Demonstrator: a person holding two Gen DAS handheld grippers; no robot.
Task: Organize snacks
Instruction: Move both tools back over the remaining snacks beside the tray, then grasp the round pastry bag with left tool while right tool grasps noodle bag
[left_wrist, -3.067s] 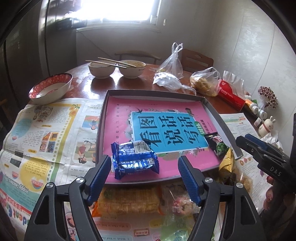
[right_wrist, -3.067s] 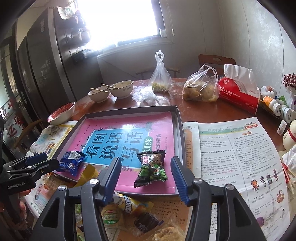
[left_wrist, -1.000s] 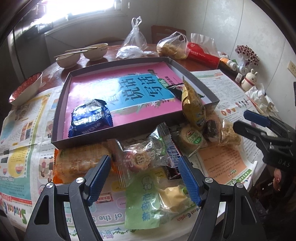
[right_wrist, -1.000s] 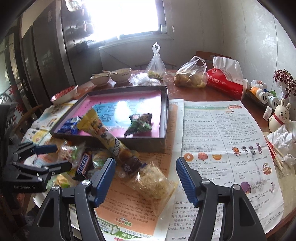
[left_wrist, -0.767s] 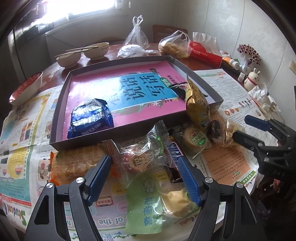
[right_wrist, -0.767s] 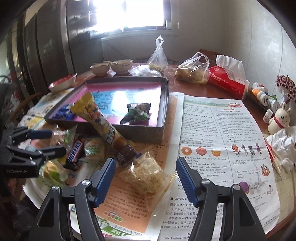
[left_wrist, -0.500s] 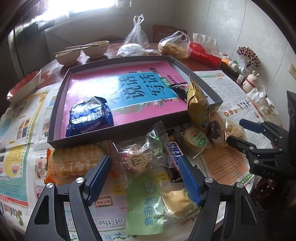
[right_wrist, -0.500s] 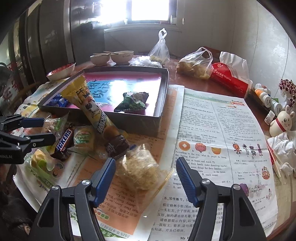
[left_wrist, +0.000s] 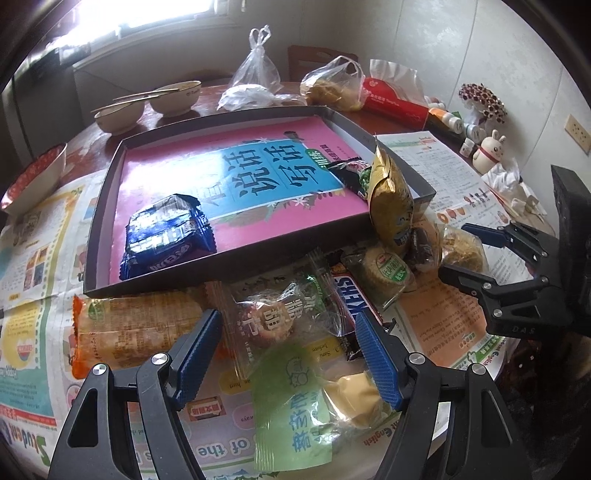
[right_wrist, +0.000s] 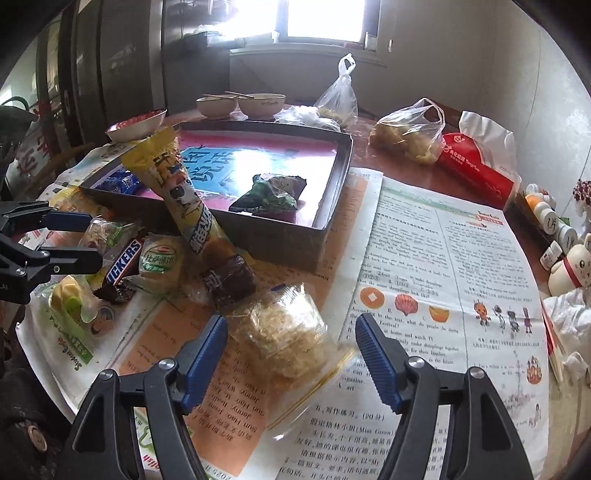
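Note:
A dark tray (left_wrist: 103, 218) lined with a pink book holds a blue biscuit pack (left_wrist: 166, 232) and a green-black pea packet (right_wrist: 269, 195). Loose snacks lie before it: an orange cracker pack (left_wrist: 133, 328), a clear pastry packet (left_wrist: 266, 317), a Snickers bar (left_wrist: 351, 295), a green packet (left_wrist: 295, 402), a round green-label cake (right_wrist: 160, 262) and a yellow tube pack (right_wrist: 181, 192) leaning on the tray wall. My left gripper (left_wrist: 288, 350) is open over the pastry packet. My right gripper (right_wrist: 290, 350) is open around a clear bag of crispy cake (right_wrist: 284, 332).
Newspapers (right_wrist: 443, 258) cover the round table. Two bowls with chopsticks (left_wrist: 147, 103), a red-rimmed bowl (left_wrist: 33, 173), plastic bags (left_wrist: 328, 88), a red tissue pack (right_wrist: 476, 162), small bottles (right_wrist: 554, 221) and a rabbit figure (left_wrist: 487, 155) stand around the back and right edge.
Both grippers pulled back from the tray, leaving the blue pack and pea packet in it. They then lowered toward the loose snacks at the table's front, jaws open throughout.

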